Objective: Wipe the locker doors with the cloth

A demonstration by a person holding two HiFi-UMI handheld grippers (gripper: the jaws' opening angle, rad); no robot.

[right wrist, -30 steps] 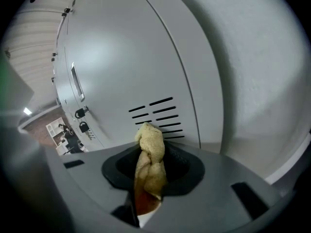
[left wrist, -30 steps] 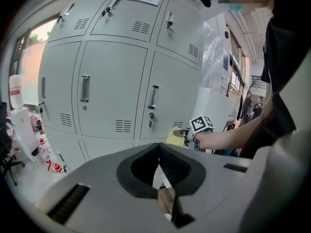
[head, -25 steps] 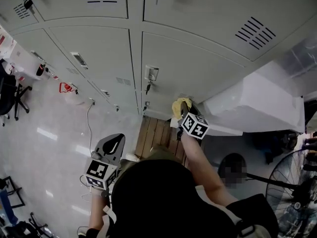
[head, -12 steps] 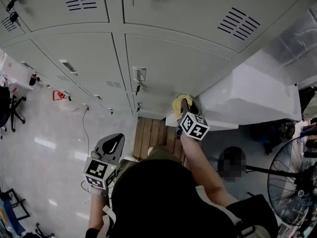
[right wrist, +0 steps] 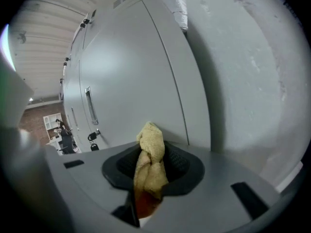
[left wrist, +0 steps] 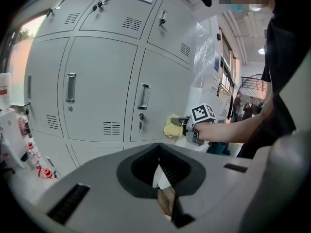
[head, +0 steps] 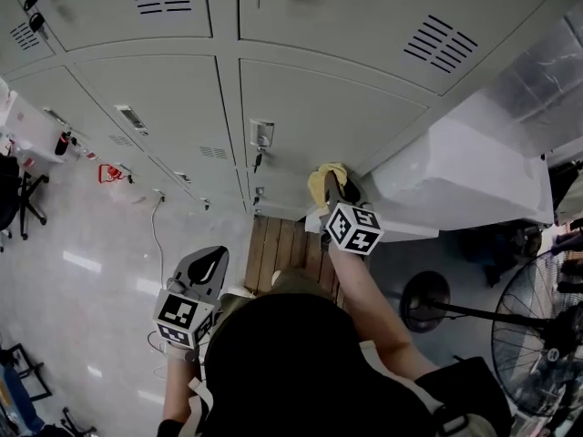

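Note:
The grey locker doors (head: 310,107) fill the top of the head view. A yellow cloth (head: 321,178) is pressed against the lower door, to the right of its handle and key (head: 261,137). My right gripper (head: 333,189) is shut on the cloth, and a bunched fold (right wrist: 149,159) sticks out from between its jaws in the right gripper view, close to the door (right wrist: 131,81). My left gripper (head: 211,258) hangs low over the floor, shut and holding nothing. In its own view the left gripper (left wrist: 164,191) faces the lockers, with the cloth (left wrist: 171,126) beyond.
A big white plastic-wrapped unit (head: 465,176) stands tight against the lockers on the right. A wooden pallet (head: 290,248) lies below the door. A floor fan (head: 537,335) is at the lower right; an office chair (head: 16,182) and a red object (head: 109,171) are at the left.
The right gripper with the cloth has slid a little left along the lower door, toward the handle. The left gripper has stayed where it was.

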